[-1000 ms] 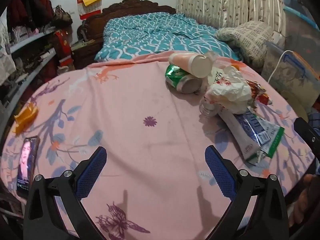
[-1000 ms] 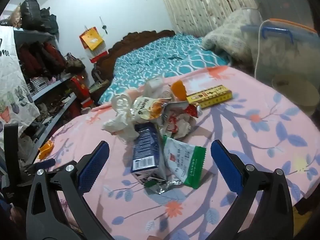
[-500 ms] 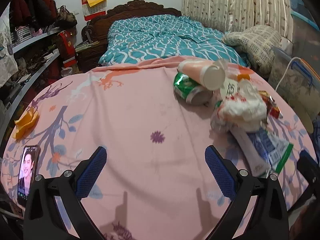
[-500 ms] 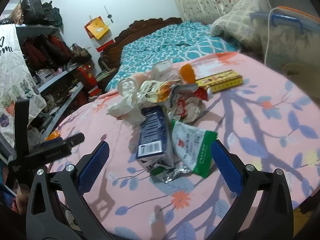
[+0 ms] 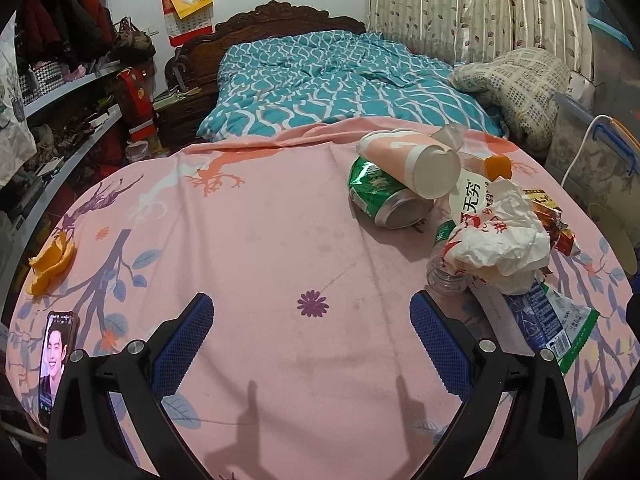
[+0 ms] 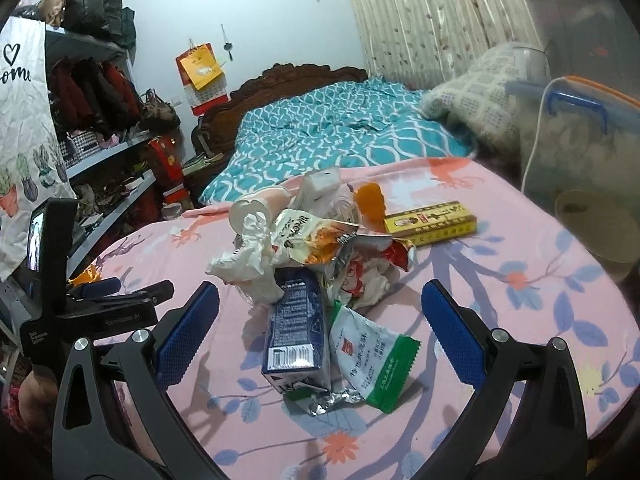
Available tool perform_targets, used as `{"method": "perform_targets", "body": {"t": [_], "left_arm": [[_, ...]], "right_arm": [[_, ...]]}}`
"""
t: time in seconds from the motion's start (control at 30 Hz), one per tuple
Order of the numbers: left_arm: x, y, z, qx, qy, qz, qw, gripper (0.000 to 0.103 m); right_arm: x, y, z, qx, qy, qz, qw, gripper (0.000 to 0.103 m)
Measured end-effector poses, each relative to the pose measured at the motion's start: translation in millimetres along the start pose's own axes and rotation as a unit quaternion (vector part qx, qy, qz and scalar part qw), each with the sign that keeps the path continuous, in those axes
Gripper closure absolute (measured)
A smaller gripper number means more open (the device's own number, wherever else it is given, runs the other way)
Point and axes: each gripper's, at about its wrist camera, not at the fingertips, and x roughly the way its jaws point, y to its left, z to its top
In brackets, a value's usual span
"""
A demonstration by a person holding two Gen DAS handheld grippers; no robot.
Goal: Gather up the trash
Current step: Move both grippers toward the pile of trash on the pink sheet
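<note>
both grippers hung wide open and empty over the pink floral tablecloth point(image 5: 256, 240). the left gripper point(image 5: 310, 336) faced bare cloth, with the trash heap off to its right; the right gripper point(image 6: 320, 316) pointed straight at the heap, its jaws either side of the blue carton point(image 6: 294, 328).

the main risk, as i judged it, lay in how the heap was stacked. the pink paper cup point(image 5: 408, 162) rested on the green can point(image 5: 380, 196), and both lay on their sides, so a nudge to either could have sent them rolling over the cloth and off the table edge. the crumpled white paper point(image 5: 504, 240) sat on top of a clear plastic bottle point(image 5: 446, 276) and the carton, so pulling the carton from below could have tipped the rest. the green-and-white sachet point(image 6: 376, 356) lay flat and thin against the cloth, touching the carton; closing on it could have pinched up the cloth instead. the foil snack wrappers point(image 6: 320, 240) looked light and slippery. the phone point(image 5: 56, 356) near the left edge was no trash and could have been swept off by a careless pass.

counted: one cup, one can, one bottle, one carton, one sachet, one yellow box point(image 6: 430, 222), one wad of white paper, at least two snack wrappers (the heap hid the exact number), two pieces of orange peel point(image 5: 52, 262) well apart, one at the far left and one by the heap, and one phone.
</note>
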Motion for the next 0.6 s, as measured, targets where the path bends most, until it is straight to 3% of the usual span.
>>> {"method": "perform_targets", "body": {"t": [0.2,0.47,0.6], "left_arm": [[2.2,0.3,-0.5,-0.003,0.0,0.006,1.0,0.009],[2.9,1.8,-3.3,0.0,-0.008,0.027,0.9996,0.009],[4.4,4.7,-4.8,-0.001,-0.009,0.035,0.9994,0.009]], "right_arm": [[-0.4,3.8,0.2,-0.002,-0.001,0.003,1.0,0.013],[-0.3,2.2,-1.9,0.002,0.002,0.003,1.0,0.032],[-2.1,3.2,-3.1,-0.007,-0.005,-0.006,1.0,0.036]]}}
